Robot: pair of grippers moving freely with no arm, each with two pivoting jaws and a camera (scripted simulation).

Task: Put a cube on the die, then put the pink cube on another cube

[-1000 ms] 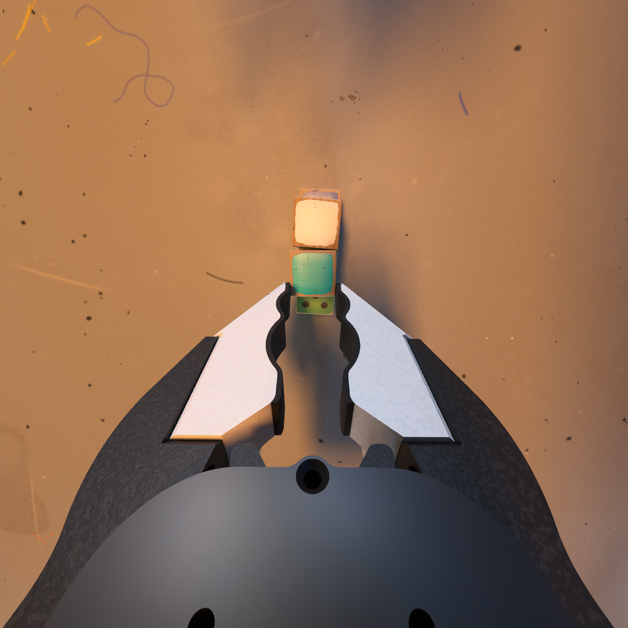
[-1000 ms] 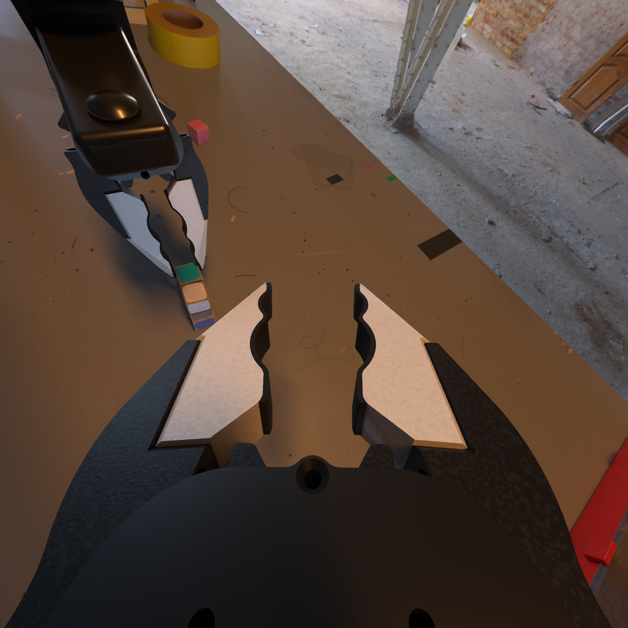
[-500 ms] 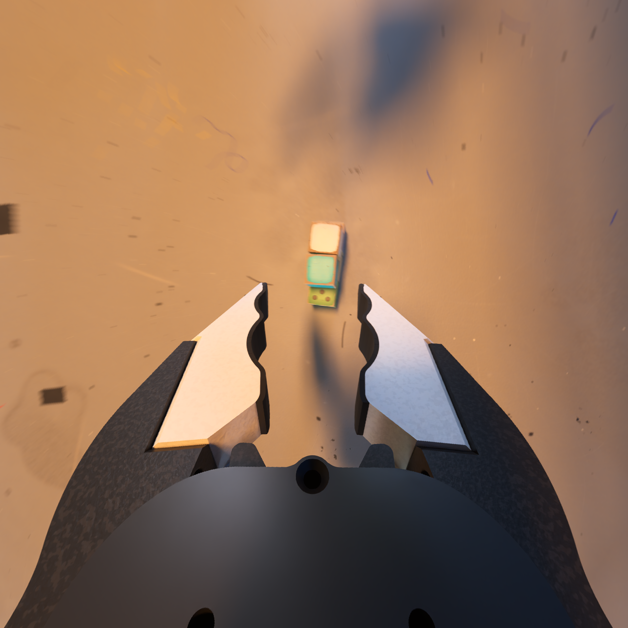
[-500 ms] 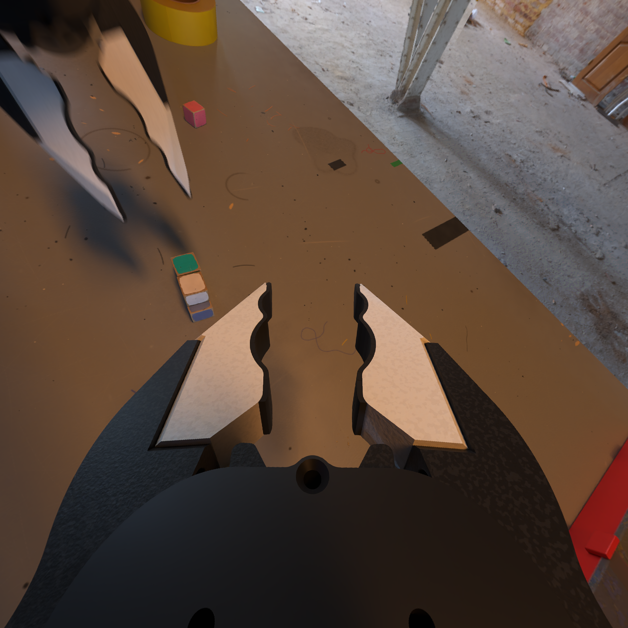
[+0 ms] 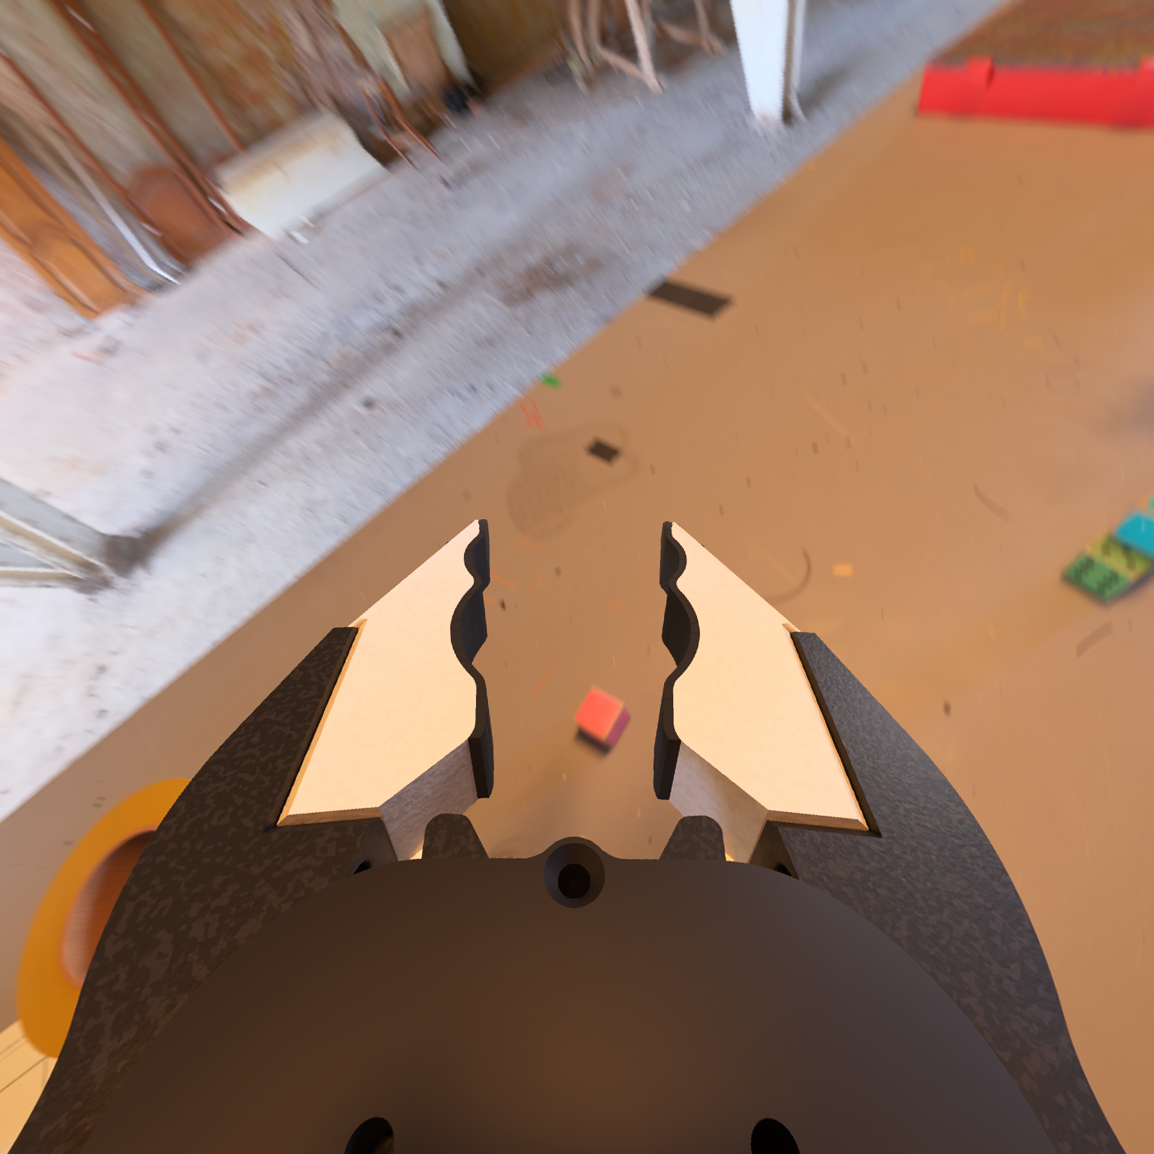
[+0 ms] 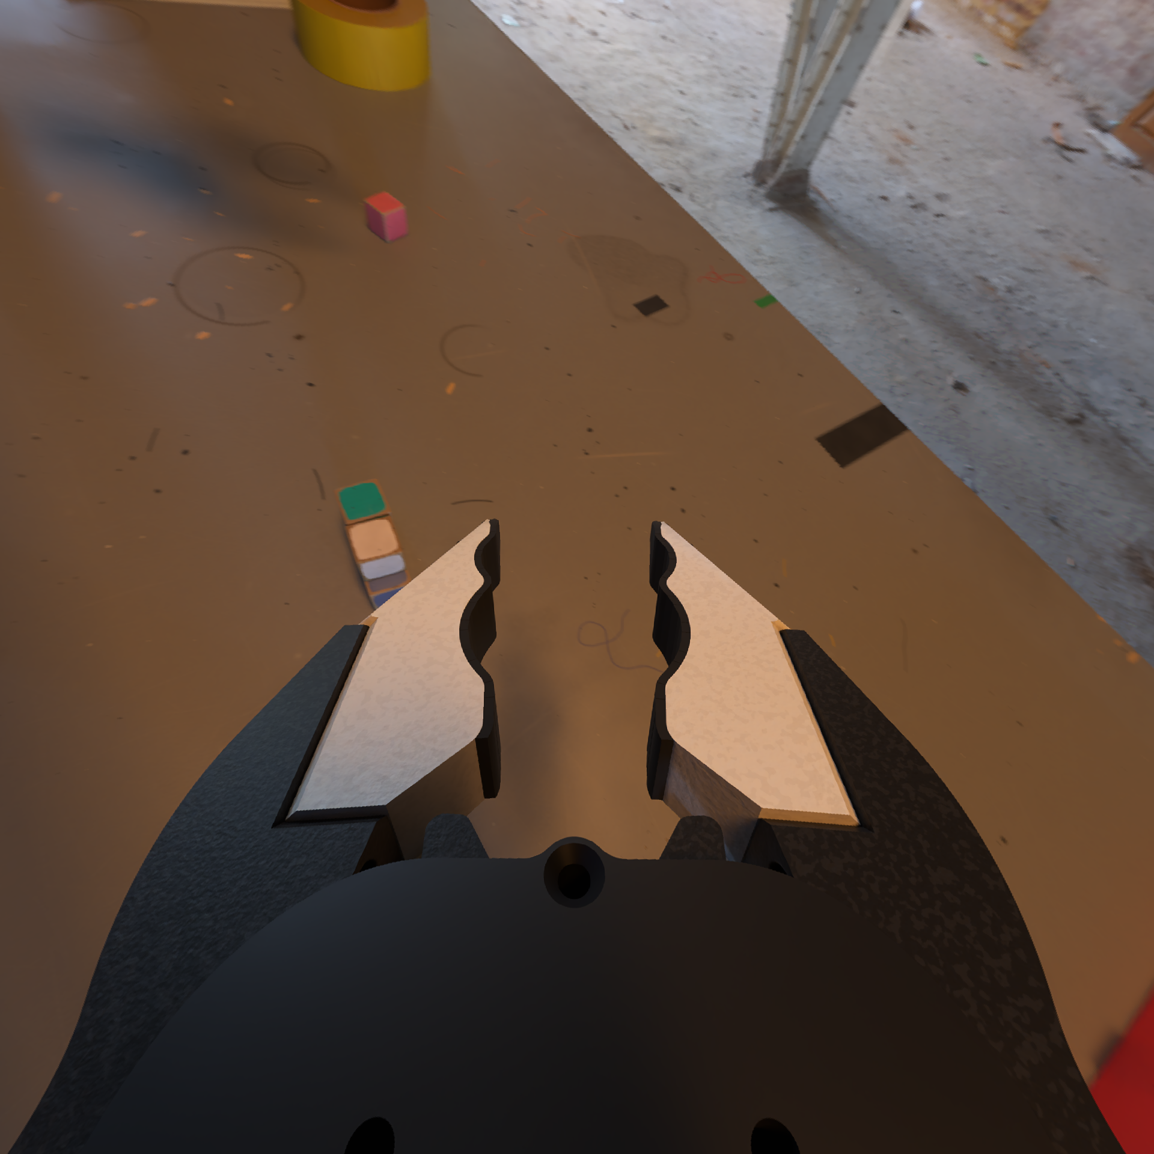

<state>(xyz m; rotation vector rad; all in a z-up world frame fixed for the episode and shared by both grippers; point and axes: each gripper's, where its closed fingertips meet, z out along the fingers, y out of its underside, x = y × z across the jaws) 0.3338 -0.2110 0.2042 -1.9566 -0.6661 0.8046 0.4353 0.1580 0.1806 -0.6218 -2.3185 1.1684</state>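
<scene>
The left tongs (image 5: 574, 531) gape empty above the small pink wooden cube (image 5: 601, 715), which sits alone on the brown desk (image 5: 874, 374), well in from its long edge. A skewed descent could nudge it away. The green-topped cube (image 6: 361, 501) seems to sit on the die, though blur hides detail. The right tongs (image 6: 574, 531) idle apart beside that stack. A yellow tape roll (image 6: 362, 44) stands clear.
</scene>
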